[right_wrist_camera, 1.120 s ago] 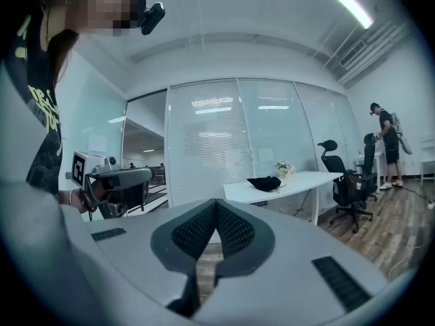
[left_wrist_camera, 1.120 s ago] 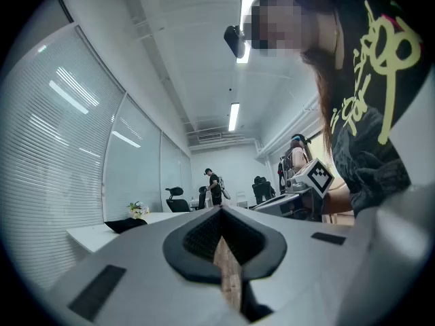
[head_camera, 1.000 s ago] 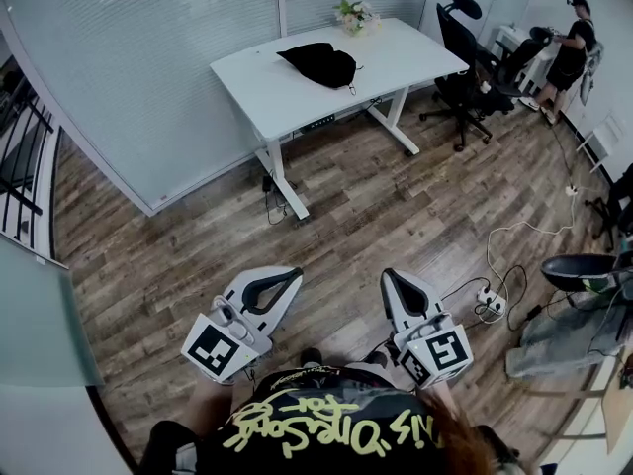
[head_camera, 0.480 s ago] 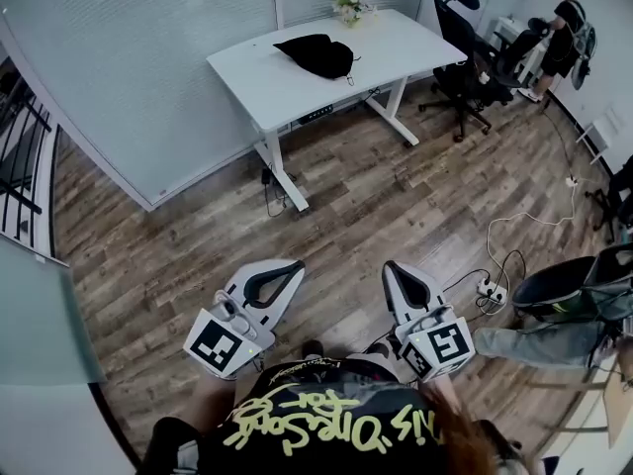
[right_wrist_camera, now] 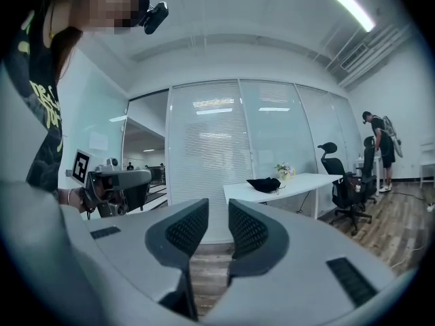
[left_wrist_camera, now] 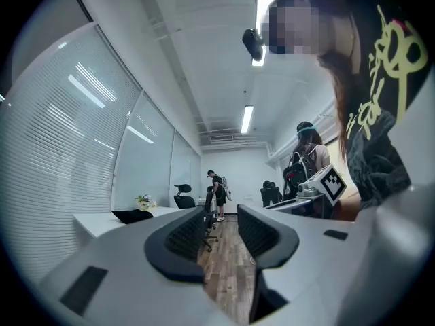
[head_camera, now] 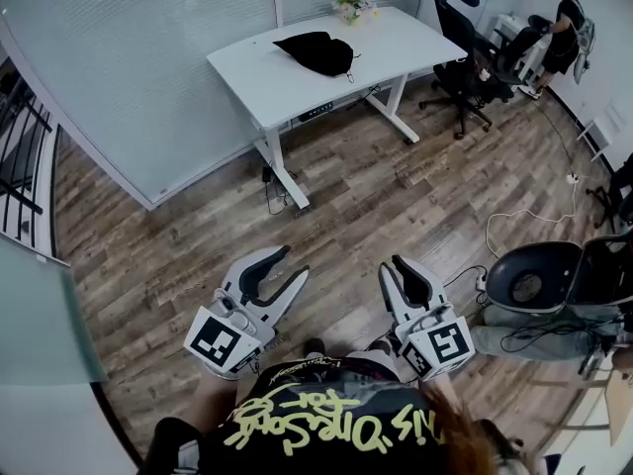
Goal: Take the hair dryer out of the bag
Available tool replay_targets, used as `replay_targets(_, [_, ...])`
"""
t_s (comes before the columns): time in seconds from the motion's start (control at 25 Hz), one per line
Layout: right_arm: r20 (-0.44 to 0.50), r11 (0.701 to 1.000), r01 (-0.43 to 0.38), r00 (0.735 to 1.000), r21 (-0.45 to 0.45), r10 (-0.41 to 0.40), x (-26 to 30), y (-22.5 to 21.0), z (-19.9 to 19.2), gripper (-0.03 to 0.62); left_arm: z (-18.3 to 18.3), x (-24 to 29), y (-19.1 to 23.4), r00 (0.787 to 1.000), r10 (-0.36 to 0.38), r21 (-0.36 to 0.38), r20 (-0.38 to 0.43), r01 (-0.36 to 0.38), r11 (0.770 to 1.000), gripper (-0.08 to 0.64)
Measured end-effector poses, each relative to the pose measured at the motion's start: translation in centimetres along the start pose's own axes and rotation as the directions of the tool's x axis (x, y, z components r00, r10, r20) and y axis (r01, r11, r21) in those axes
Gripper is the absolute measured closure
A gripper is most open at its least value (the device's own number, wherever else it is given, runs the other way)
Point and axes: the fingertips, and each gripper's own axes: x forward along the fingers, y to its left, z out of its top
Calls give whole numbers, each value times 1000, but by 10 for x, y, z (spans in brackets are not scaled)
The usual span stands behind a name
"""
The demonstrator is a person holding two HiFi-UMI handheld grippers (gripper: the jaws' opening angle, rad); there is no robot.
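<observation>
A black bag lies on a white desk across the room, far from both grippers; it also shows as the black bag and the black bag. No hair dryer shows. My left gripper is held low in front of the body, and its jaws have just been opening. They stand apart with nothing between them. My right gripper is beside it. Its jaws have also just been opening and show a narrow empty gap.
A small plant stands at the desk's far end. Black office chairs and a person are at the back right. Cables and a power strip lie on the wooden floor, beside a dark chair.
The left jaws have spread clearly apart and the right jaws have parted a little. The dark chair at the right edge has come further into view.
</observation>
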Motion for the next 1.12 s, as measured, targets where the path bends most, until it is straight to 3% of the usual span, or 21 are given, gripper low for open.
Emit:
replay_targets(0.24, [27,1000,17,999,-6,-17,2,-3,6,385,-3,2,5,1000,21,6,-11,-21,1000,291])
replay_targets(0.48, [41,999,25,999,-28,-24,4,4,9,315,-2,-5,10,999,38,-1,3,-38,999,219])
replay_targets(0.64, [34,999,25,999,-31,-24,6,7,8,298,-2,-7,14,999,50,1,13,-50,999,181])
replay_targets(1.12, [13,1000,23,1000,-14,-23,2,23,7,288,-11,-21,14,1000,22,-20,-1,-22,1000,181])
